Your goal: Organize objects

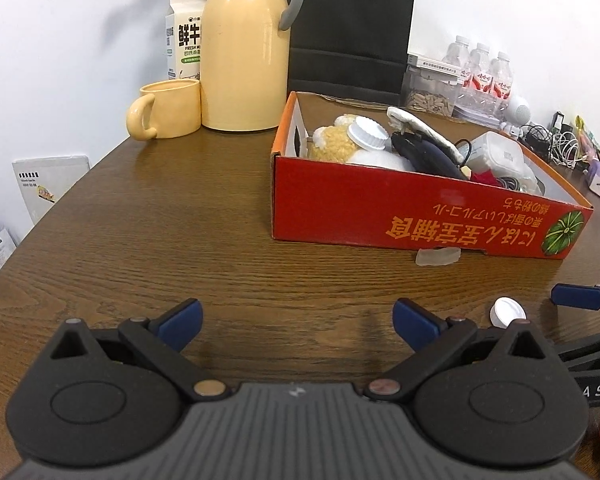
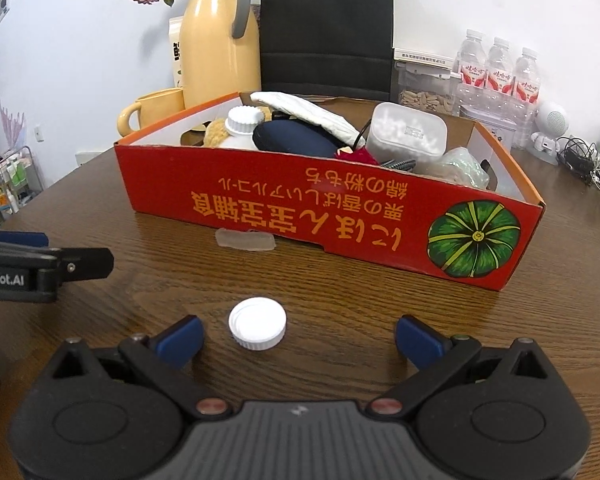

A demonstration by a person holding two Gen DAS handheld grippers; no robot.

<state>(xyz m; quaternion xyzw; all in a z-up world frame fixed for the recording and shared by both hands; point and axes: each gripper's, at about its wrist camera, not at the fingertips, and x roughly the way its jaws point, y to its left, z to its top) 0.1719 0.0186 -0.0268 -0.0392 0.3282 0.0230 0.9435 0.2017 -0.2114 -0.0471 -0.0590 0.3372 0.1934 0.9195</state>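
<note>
on table (image 2: 340, 300): one cap (image 2: 257, 323), one box (image 2: 340, 216).

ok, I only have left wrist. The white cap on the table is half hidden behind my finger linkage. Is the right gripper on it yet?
Observer: No. In the right wrist view the right gripper is open, and the white cap lies between its fingers, nearer the left one and touching neither.
Operator: Cap flipped or upright?
Observer: It lies flat on the table with its closed top up and its ribbed rim down.
Operator: Anything at the right end of the box?
Observer: Yes. A pale green bubbly item sits there in the red box, beside the swab container.
</note>
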